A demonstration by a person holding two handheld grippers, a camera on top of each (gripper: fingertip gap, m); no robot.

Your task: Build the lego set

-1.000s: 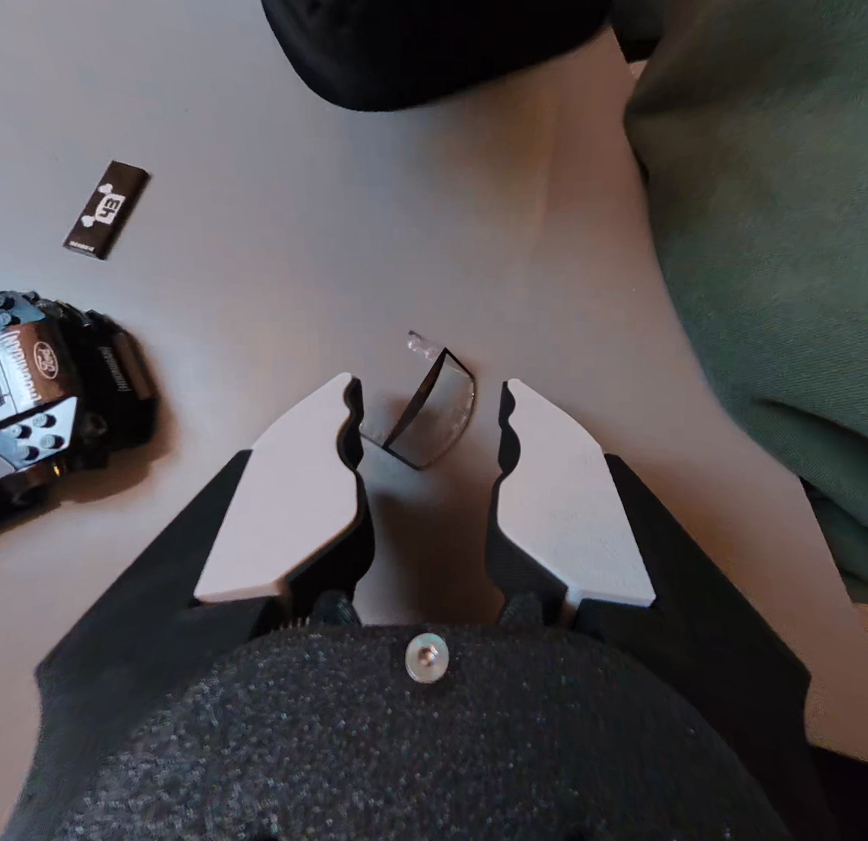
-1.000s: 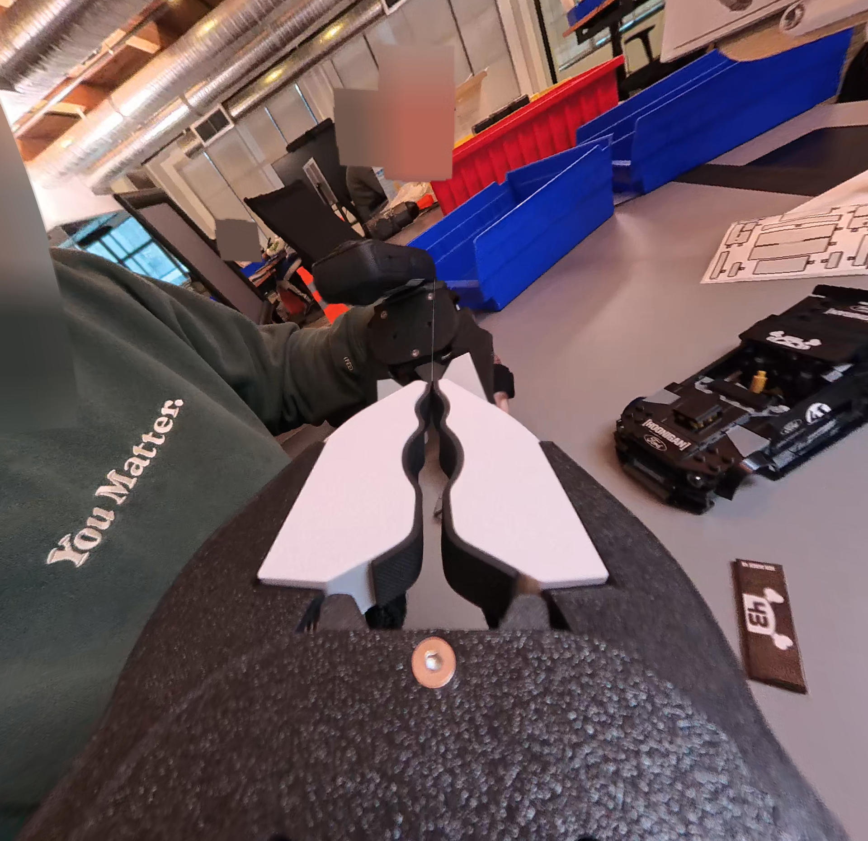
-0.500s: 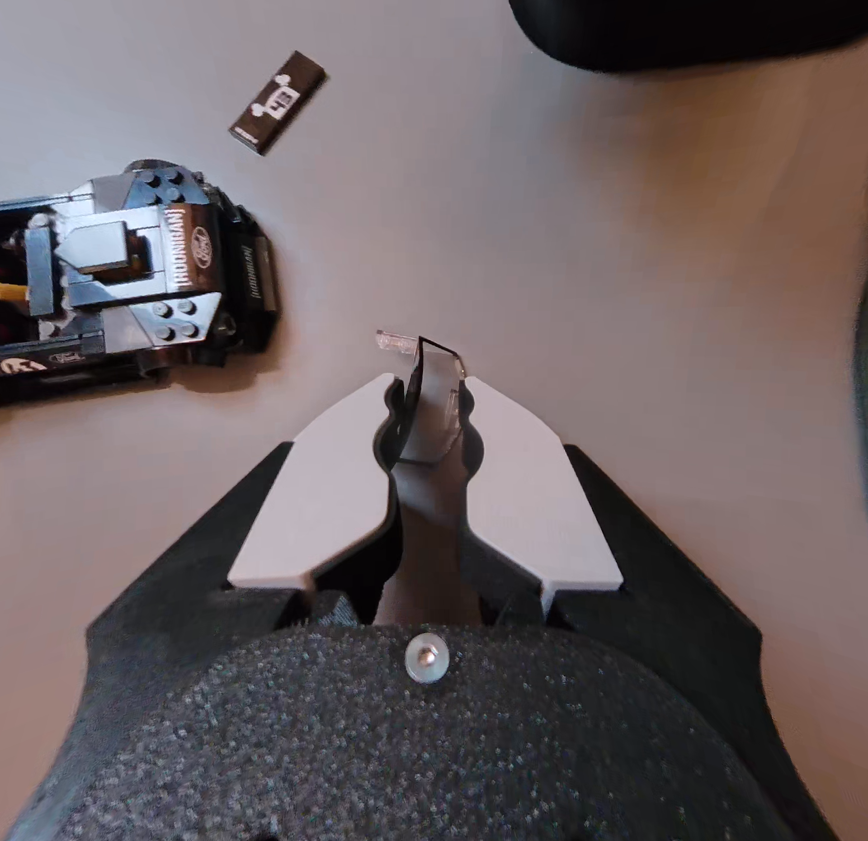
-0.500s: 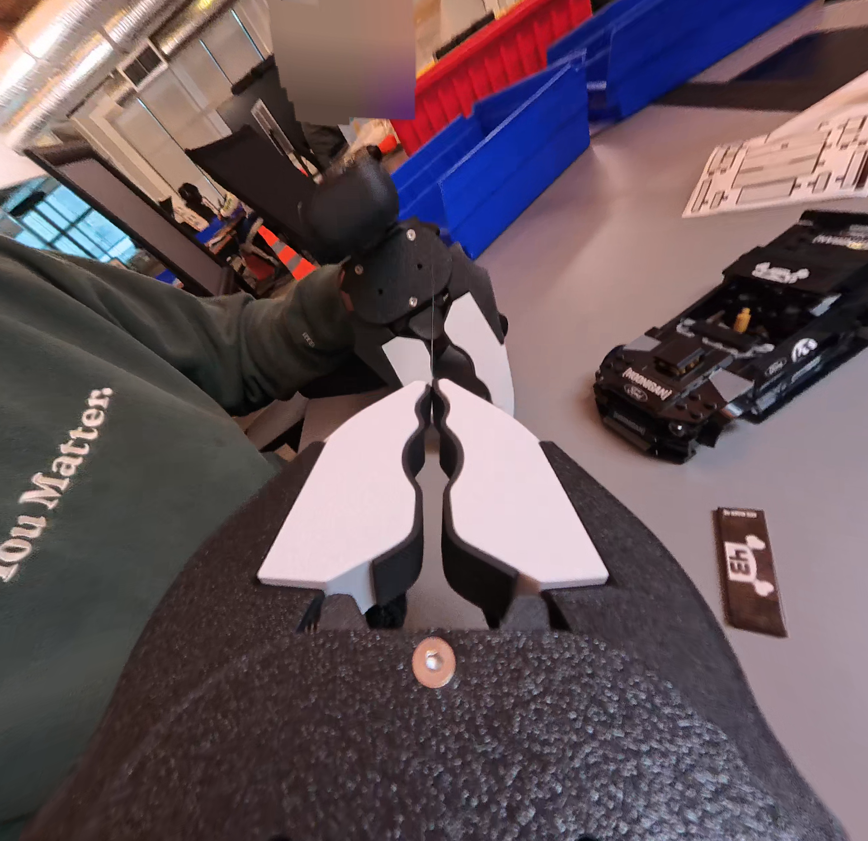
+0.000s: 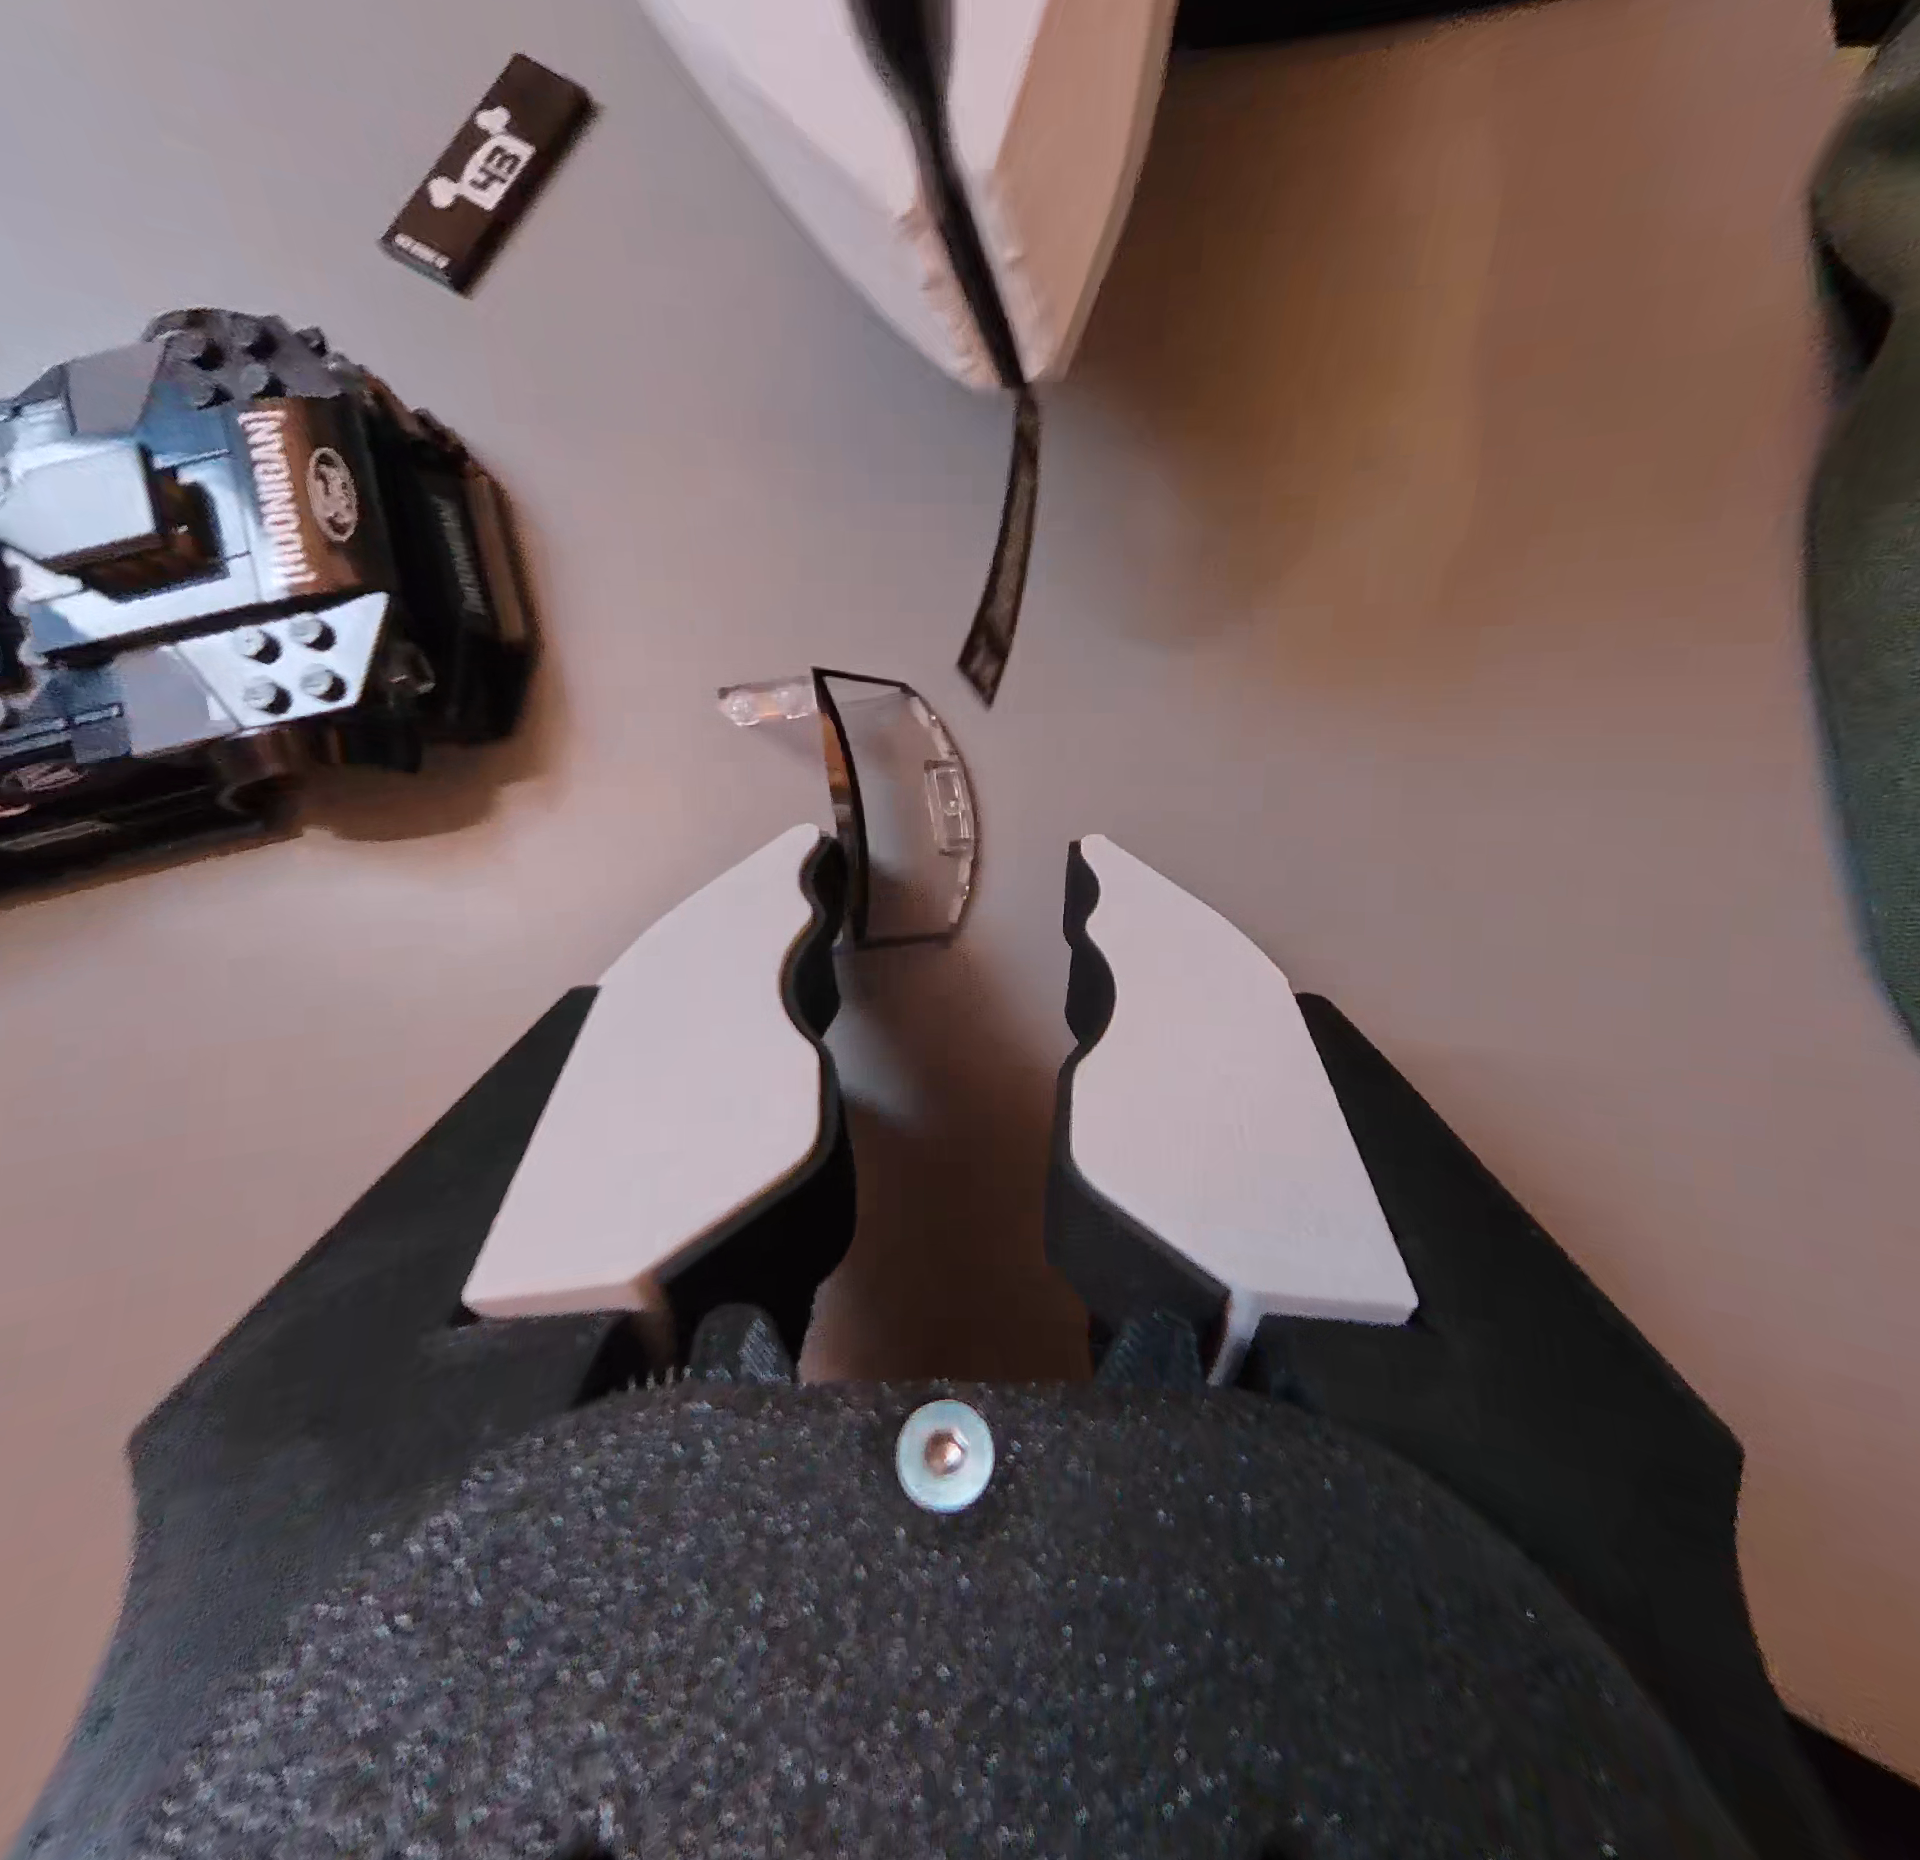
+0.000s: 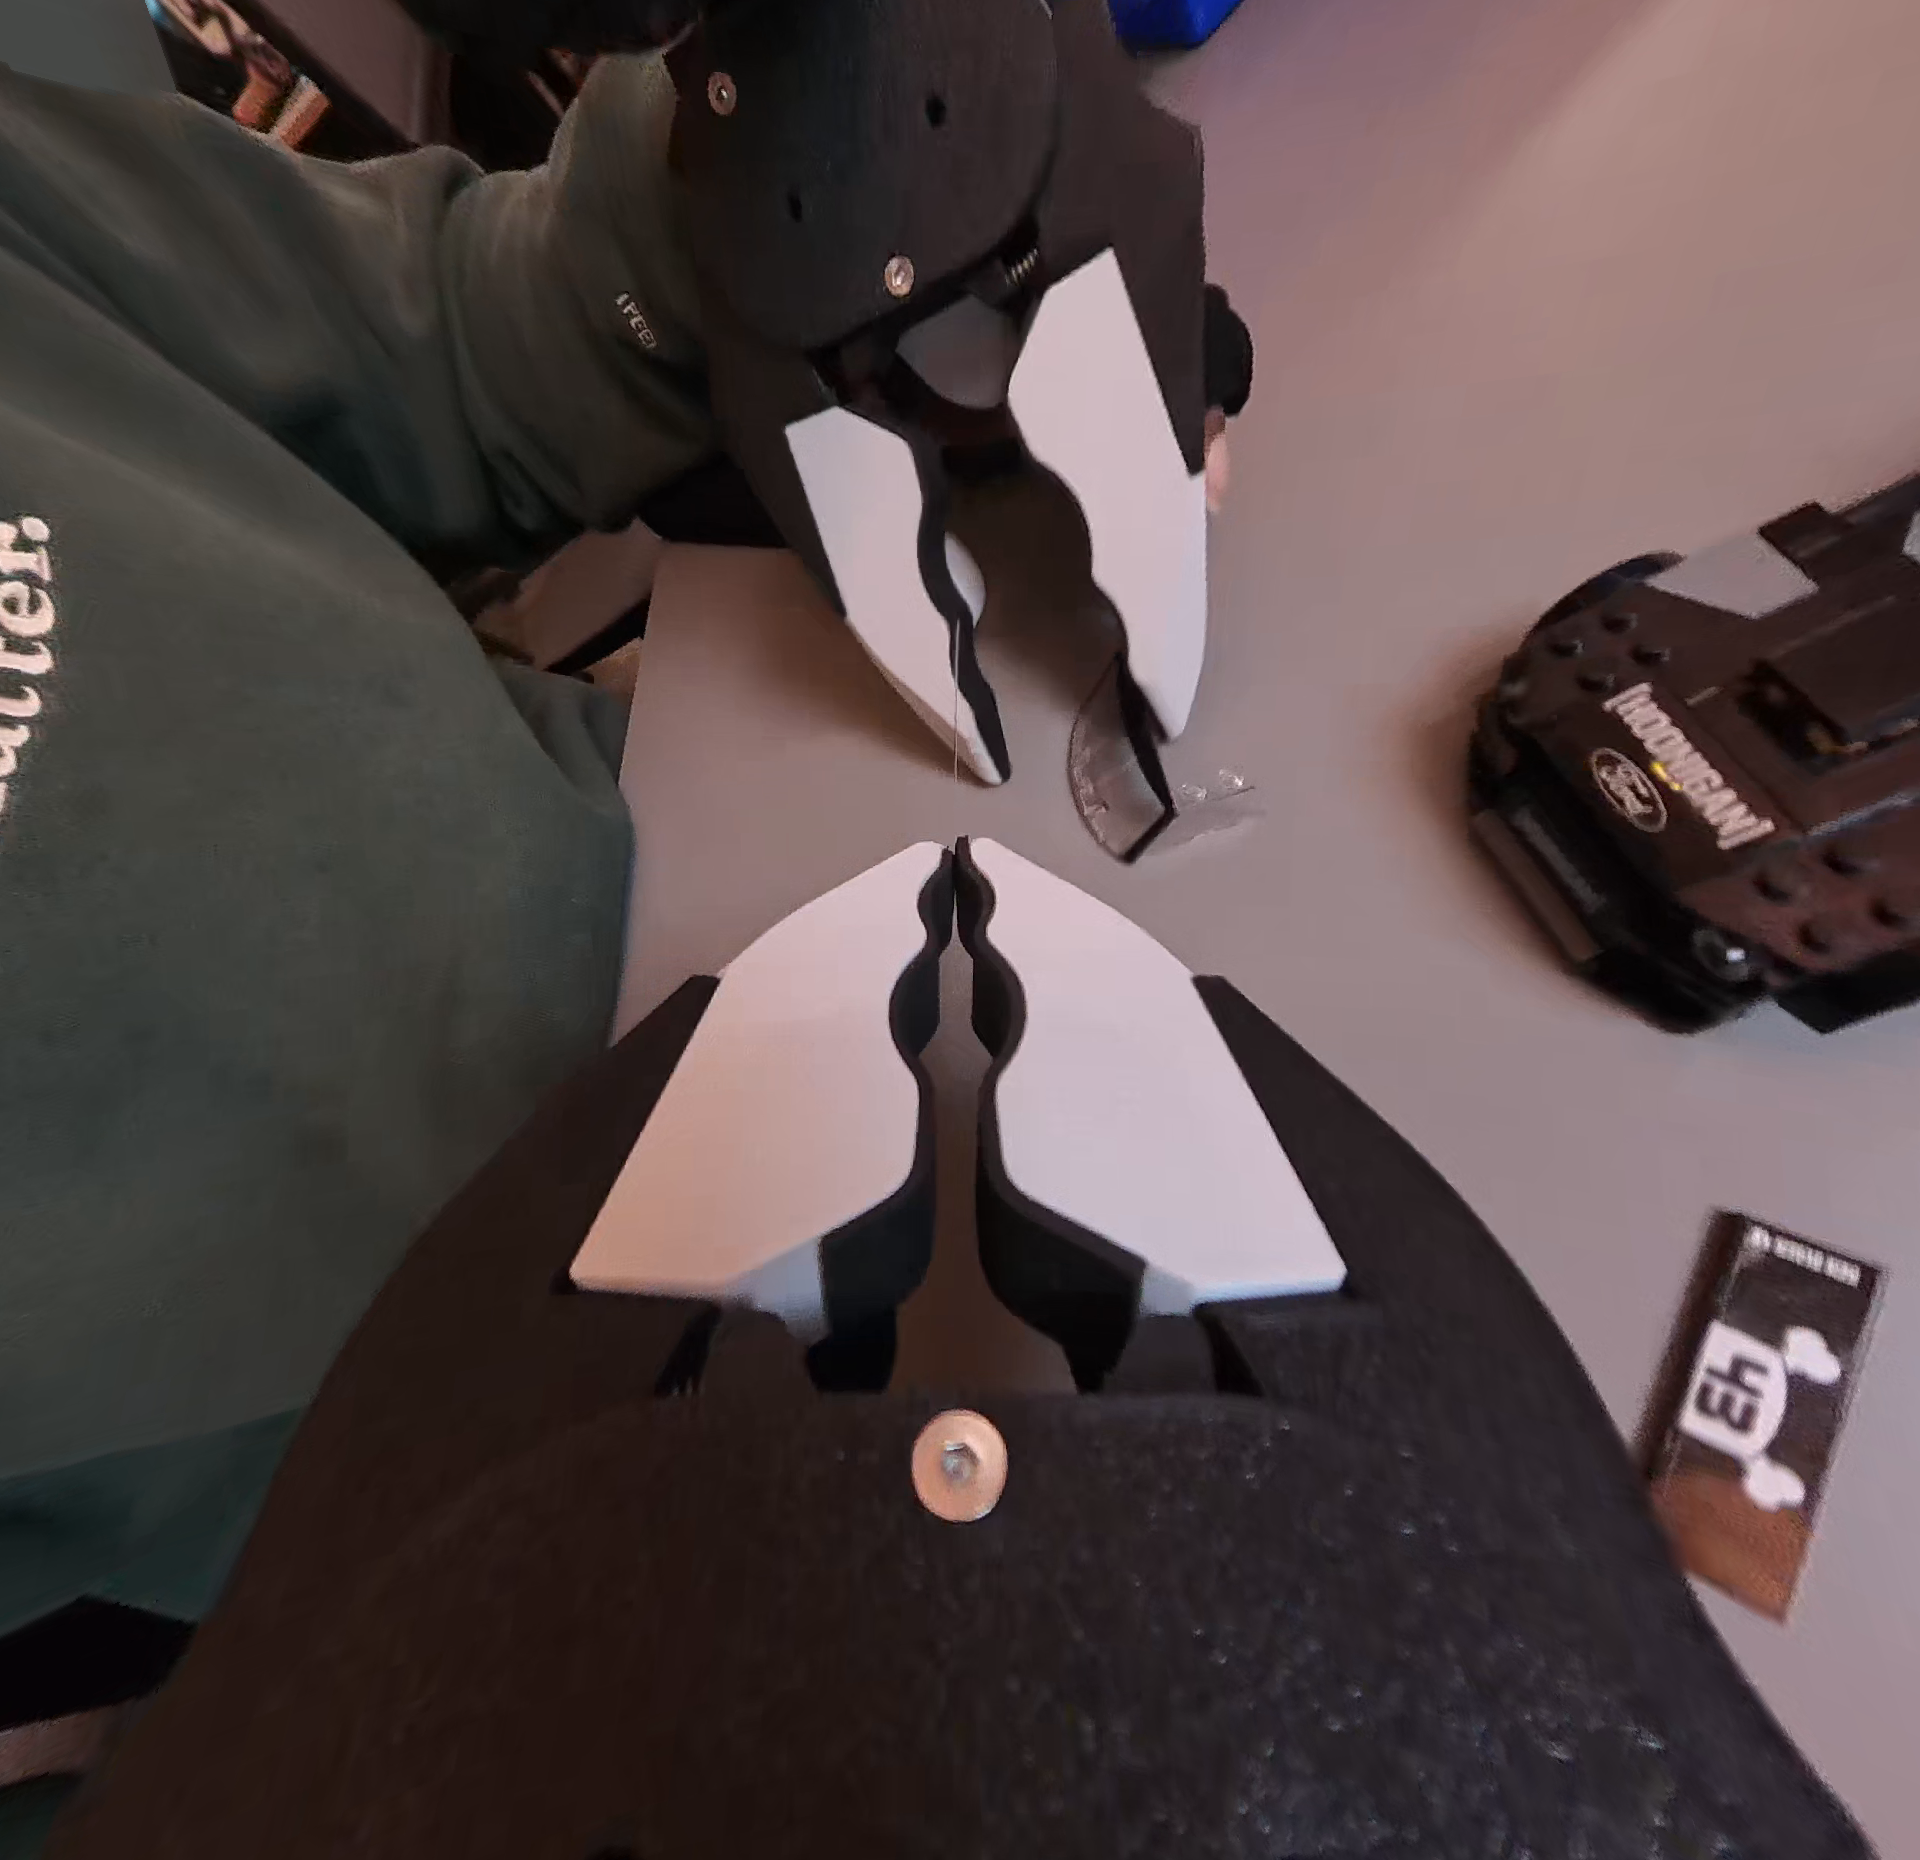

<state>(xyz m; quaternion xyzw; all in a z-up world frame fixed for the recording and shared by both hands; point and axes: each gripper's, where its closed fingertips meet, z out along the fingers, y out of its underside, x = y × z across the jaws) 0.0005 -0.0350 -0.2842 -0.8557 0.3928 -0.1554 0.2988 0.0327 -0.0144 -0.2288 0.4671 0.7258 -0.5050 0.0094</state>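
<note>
A smoky clear windshield piece (image 5: 902, 808) stands on the grey table (image 5: 1403, 667), leaning against the left finger of my open left gripper (image 5: 951, 846). My right gripper (image 5: 1004, 376) hangs over it from above, shut on a thin black sticker strip (image 5: 1010, 553) that dangles just beyond the windshield. In the right wrist view my right gripper (image 6: 961, 849) is shut, with the strip edge-on as a thin line (image 6: 952, 709). The left gripper (image 6: 1081, 750) is open opposite it, beside the windshield (image 6: 1114, 787). The black lego car (image 5: 239, 605) sits to the left; it also shows in the right wrist view (image 6: 1704, 813).
A black printed tile (image 5: 488, 174) lies on the table beyond the car and shows again in the right wrist view (image 6: 1766, 1395). A person's green sleeve (image 6: 312, 667) fills the left of that view and the right edge of the left wrist view (image 5: 1870, 563). One gripper's finger ends stand about 7 cm off the other's.
My left gripper opened and let go of the windshield, which now leans on its left finger. My right gripper came down close over it with the strip.
</note>
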